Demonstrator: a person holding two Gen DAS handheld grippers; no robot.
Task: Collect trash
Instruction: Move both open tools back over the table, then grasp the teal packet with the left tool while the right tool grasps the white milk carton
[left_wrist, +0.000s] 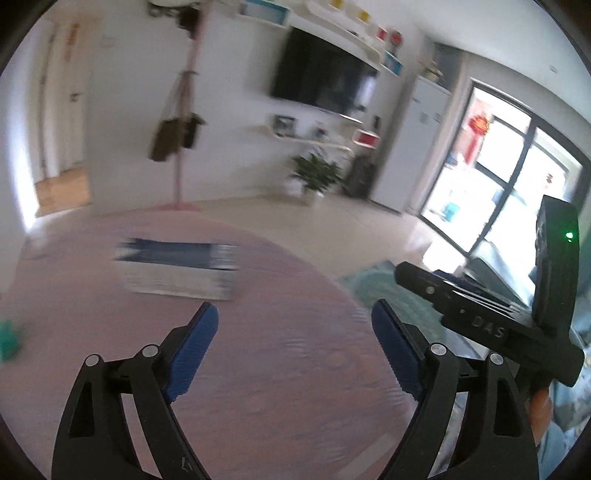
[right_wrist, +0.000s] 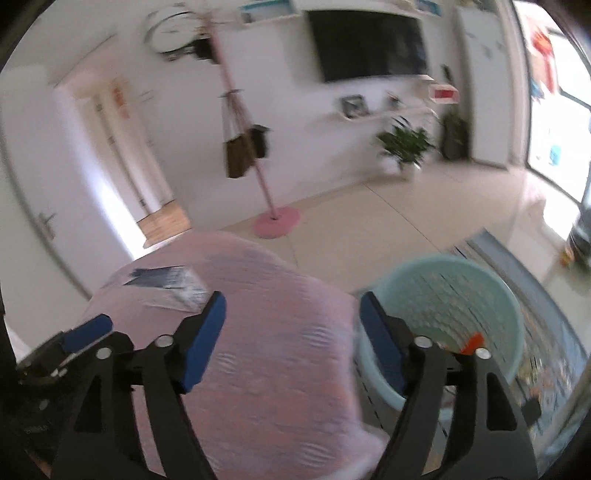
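Observation:
My left gripper (left_wrist: 293, 321) is open and empty above the round pinkish table (left_wrist: 277, 369). A green crumpled scrap (left_wrist: 9, 341) lies at the table's far left edge. My right gripper (right_wrist: 291, 312) is open and empty, over the table's right edge (right_wrist: 280, 369). A light green mesh bin (right_wrist: 454, 317) stands on the floor just right of the table, with something orange (right_wrist: 472, 343) inside it. The right gripper's body (left_wrist: 491, 314) shows at the right of the left wrist view. Both views are blurred.
A blue and white book (left_wrist: 177, 267) lies on the table, also seen in the right wrist view (right_wrist: 168, 282). A pink coat stand (right_wrist: 275, 218), a potted plant (right_wrist: 404, 147) and a patterned rug (right_wrist: 554, 350) are on the floor beyond.

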